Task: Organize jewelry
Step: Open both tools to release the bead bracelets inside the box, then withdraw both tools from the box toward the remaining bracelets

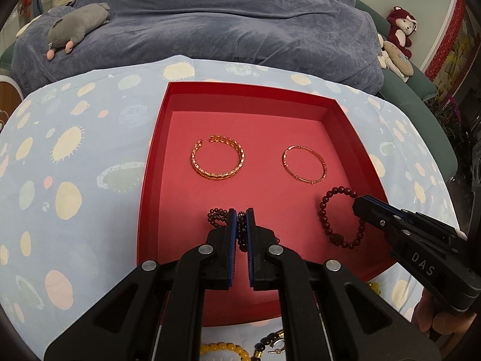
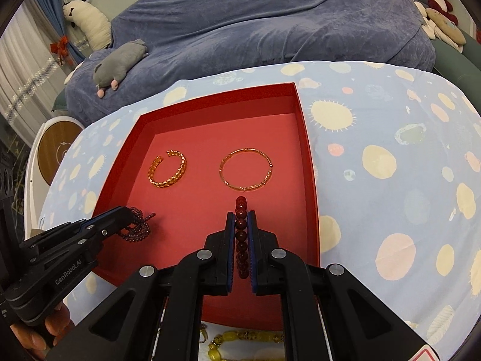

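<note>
A red tray (image 1: 252, 88) lies on the spotted blue cloth. Inside it rest a gold open cuff (image 1: 218, 158) and a thin gold bangle (image 1: 304, 165). My left gripper (image 1: 241, 213) is shut on a dark purple small-bead bracelet (image 1: 242, 234), low over the tray's near left part. My right gripper (image 1: 359, 203) is shut on a red bead bracelet (image 1: 327, 210) over the near right part. In the right wrist view the red bead bracelet (image 2: 241, 210) runs between the right gripper (image 2: 241, 215) pads. The left gripper (image 2: 130, 210) holds the dark bracelet (image 2: 141, 225) beside it, near the cuff (image 2: 167, 168) and bangle (image 2: 246, 170).
Yellow bead bracelets (image 1: 224, 350) and small dark and gold pieces (image 1: 270, 346) lie on the cloth in front of the tray, under my grippers. Behind the table a blue blanket (image 1: 240, 15) covers a sofa with a grey plush toy (image 1: 78, 22).
</note>
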The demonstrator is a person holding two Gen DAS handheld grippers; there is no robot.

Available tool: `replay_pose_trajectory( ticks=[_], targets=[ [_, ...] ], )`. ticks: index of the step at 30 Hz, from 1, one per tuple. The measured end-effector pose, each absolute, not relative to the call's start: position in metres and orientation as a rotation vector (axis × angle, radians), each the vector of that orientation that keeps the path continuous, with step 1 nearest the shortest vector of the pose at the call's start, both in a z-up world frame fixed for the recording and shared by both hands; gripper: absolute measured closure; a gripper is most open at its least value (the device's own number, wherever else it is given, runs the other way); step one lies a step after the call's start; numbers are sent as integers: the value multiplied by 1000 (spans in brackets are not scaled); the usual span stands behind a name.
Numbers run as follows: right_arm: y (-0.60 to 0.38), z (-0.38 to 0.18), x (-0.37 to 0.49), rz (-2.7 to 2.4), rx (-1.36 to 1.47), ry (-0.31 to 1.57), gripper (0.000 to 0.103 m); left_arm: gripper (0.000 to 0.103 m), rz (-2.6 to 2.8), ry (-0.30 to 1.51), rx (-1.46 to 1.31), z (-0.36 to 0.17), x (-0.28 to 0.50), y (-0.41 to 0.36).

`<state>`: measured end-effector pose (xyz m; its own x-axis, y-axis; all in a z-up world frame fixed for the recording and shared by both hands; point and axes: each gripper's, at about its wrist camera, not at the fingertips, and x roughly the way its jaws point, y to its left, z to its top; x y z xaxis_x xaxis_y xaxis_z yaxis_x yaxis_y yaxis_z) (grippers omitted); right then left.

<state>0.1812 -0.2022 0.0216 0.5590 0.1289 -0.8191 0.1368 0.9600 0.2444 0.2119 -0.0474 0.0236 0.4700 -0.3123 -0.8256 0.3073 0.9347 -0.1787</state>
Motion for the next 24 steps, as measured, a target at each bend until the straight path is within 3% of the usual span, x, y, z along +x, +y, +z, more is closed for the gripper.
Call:
replay_pose_trajectory(
  ticks=[3,4,5,6,7,8,24],
  targets=[
    [-201,18,186,-7,296,989,95,96,-379,1022,-16,18,215,-49],
    [-200,19,186,-15,294,980,90,95,-370,1012,-23,18,215,-49],
    [-200,21,186,-26,288,973,86,85,-359,1001,-29,19,215,-48],
    [-199,23,186,-38,284,962,75,65,-352,987,-38,22,214,-47],
    [-199,26,185,-48,283,950,63,55,-333,971,-42,25,213,-46],
    [-200,29,184,-50,285,937,60,47,-322,948,-48,29,210,-45],
    [-191,56,125,-38,310,891,56,47,-349,903,-34,52,156,-35]
  ],
)
